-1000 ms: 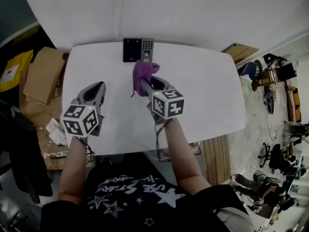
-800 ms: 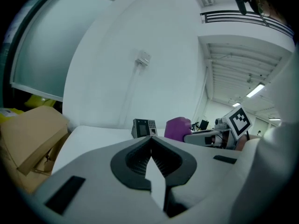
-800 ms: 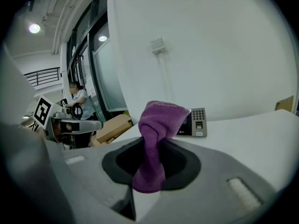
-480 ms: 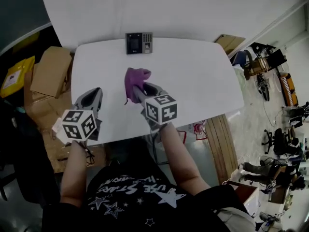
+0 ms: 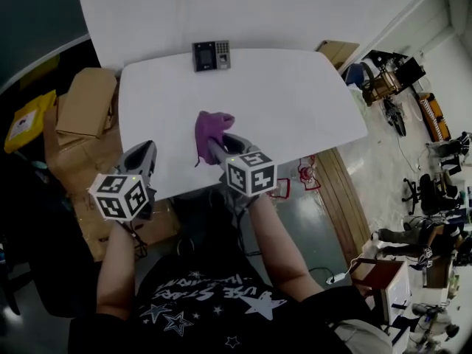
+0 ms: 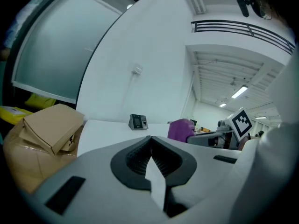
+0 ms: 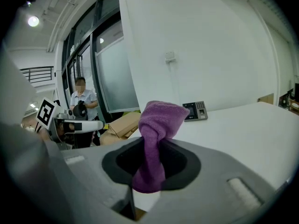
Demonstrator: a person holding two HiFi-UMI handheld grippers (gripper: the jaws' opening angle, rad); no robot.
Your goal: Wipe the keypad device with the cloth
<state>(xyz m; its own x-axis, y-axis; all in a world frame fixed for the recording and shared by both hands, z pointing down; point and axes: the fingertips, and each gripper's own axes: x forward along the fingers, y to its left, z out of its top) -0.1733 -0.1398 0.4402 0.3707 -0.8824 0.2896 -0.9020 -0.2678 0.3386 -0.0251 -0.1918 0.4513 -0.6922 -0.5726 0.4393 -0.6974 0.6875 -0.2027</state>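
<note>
While its jaws clamp a bunched purple cloth (image 7: 159, 118), the right gripper (image 7: 150, 146) hangs over the near half of the white table (image 5: 302, 109). Left gripper (image 6: 150, 146): jaws pressed together, nothing between, at the table's near left edge. Keypad device (image 5: 211, 55): at the table's far edge, well apart from the cloth.

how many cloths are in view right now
1: the purple cloth, clamped in the right gripper over the near half of the white table. No other cloth shows in any view.
</note>
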